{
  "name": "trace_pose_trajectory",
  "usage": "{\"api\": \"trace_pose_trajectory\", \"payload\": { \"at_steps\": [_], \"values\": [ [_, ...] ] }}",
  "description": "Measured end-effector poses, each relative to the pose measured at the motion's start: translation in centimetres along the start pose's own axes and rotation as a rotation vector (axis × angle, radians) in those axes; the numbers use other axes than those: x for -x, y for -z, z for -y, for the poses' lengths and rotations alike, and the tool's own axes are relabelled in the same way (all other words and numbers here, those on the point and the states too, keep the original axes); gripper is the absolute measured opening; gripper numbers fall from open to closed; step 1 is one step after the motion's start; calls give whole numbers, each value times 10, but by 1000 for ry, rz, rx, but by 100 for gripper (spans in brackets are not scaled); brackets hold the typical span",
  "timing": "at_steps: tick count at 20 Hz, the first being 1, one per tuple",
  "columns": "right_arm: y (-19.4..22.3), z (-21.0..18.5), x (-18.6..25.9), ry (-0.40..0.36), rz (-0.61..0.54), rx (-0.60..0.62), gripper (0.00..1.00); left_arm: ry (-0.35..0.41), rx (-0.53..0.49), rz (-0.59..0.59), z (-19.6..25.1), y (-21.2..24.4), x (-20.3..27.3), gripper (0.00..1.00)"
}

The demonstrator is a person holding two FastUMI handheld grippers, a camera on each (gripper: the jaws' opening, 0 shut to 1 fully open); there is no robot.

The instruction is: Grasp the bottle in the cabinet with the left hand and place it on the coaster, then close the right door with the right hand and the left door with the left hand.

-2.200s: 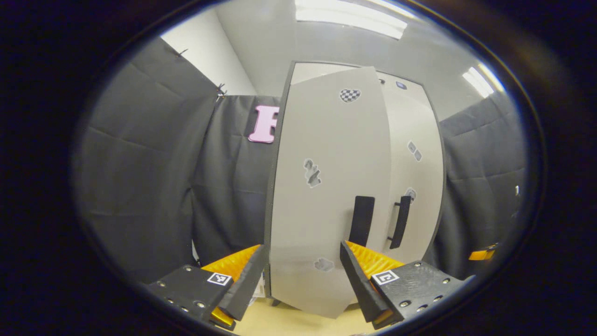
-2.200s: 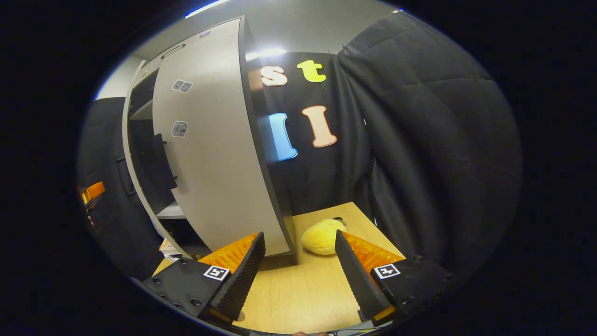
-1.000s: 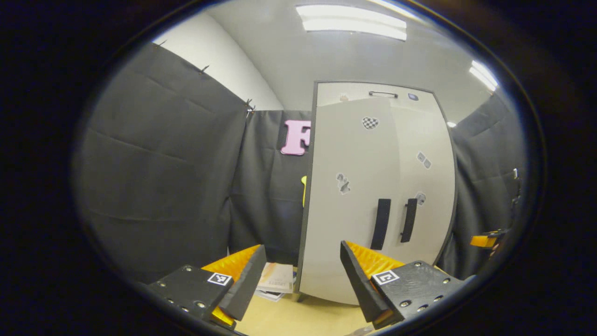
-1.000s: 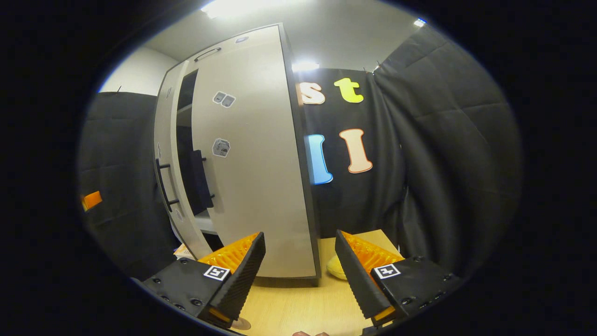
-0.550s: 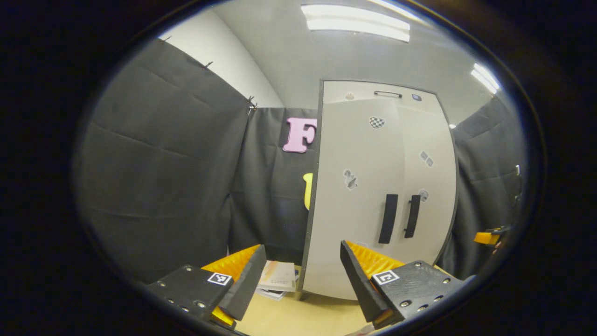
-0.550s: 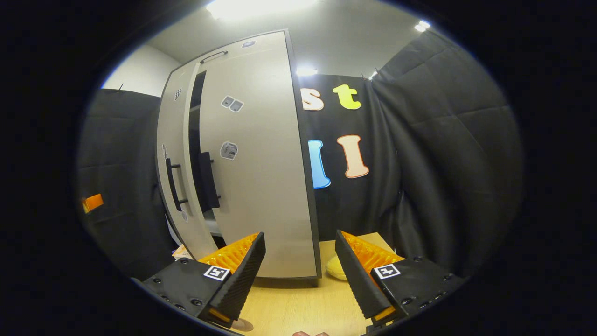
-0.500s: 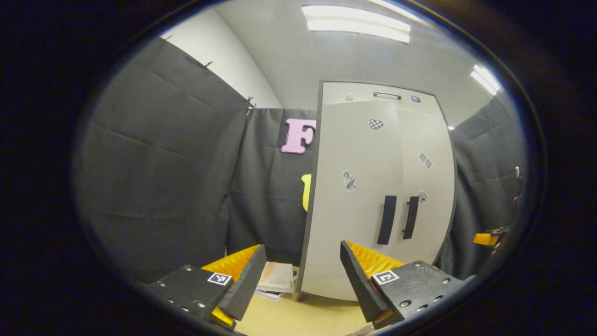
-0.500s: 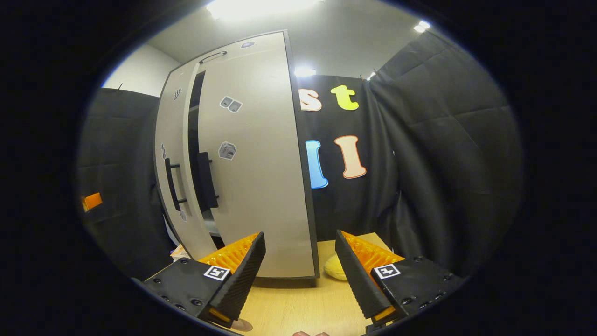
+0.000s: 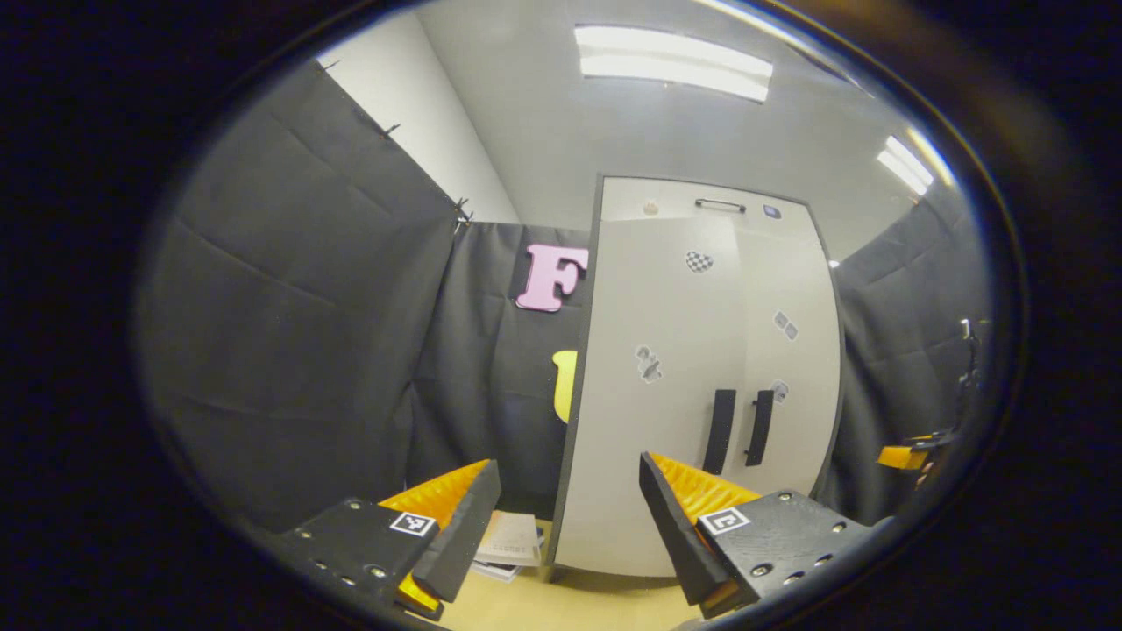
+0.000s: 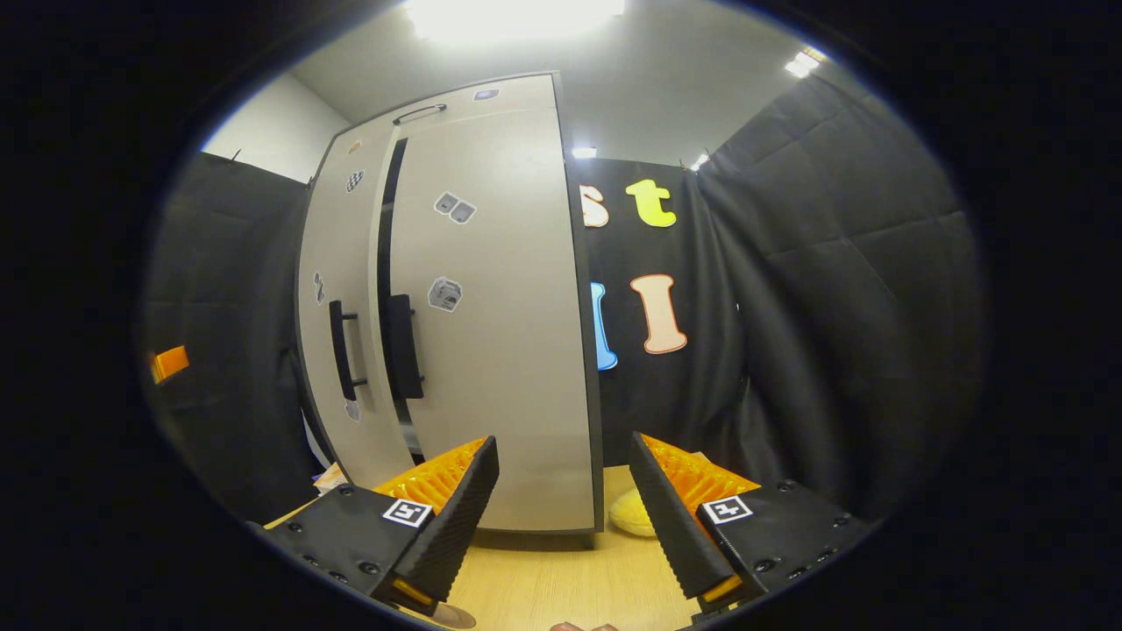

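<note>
In the left gripper view, my left gripper (image 9: 561, 526) sits at the bottom of the frame with its fingers (image 9: 456, 526) spread wide and nothing between them. Beyond them, right of centre, I see the grey cabinet (image 9: 701, 386) standing on the wooden worktop (image 9: 570, 605). From here its left door (image 9: 653, 394) and right door (image 9: 789, 368) look flush, and the two black handles (image 9: 720, 419) hang side by side in the lower middle of the cabinet front. A small stack of papers (image 9: 508, 539) lies on the worktop just left of the cabinet's base, between my fingers. At the far right edge of the frame I can make out an orange part of the right gripper (image 9: 903, 456).

In the right gripper view, my right gripper (image 10: 561, 517) is at the bottom of the frame, fingers (image 10: 451, 517) wide apart and holding nothing. The cabinet (image 10: 491, 307) fills the centre-left, and here a dark narrow gap shows between the right door (image 10: 500, 333) and the left door (image 10: 337, 298), so the right door is not fully home. A yellow plush toy (image 10: 633, 513) lies on the worktop (image 10: 561, 583) just right of the cabinet's base. A round brownish edge at the bottom of the frame may be the coaster (image 10: 451, 617); I cannot tell where the bottle is.
</note>
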State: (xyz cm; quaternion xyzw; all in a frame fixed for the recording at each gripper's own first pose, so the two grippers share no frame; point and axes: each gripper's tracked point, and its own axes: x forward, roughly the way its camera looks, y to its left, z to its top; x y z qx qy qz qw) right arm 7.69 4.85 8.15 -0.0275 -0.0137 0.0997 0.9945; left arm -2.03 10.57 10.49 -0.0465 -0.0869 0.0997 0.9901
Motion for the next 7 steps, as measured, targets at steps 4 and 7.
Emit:
{"api": "trace_pose_trajectory", "payload": {
  "at_steps": [4,7],
  "values": [
    [4,-2,7,13,8,5,91,-48,51,-22,-23,14,-6,93],
    [11,2,13,26,-11,8,91,-108,78,-33,-43,22,-6,93]
  ]
}}
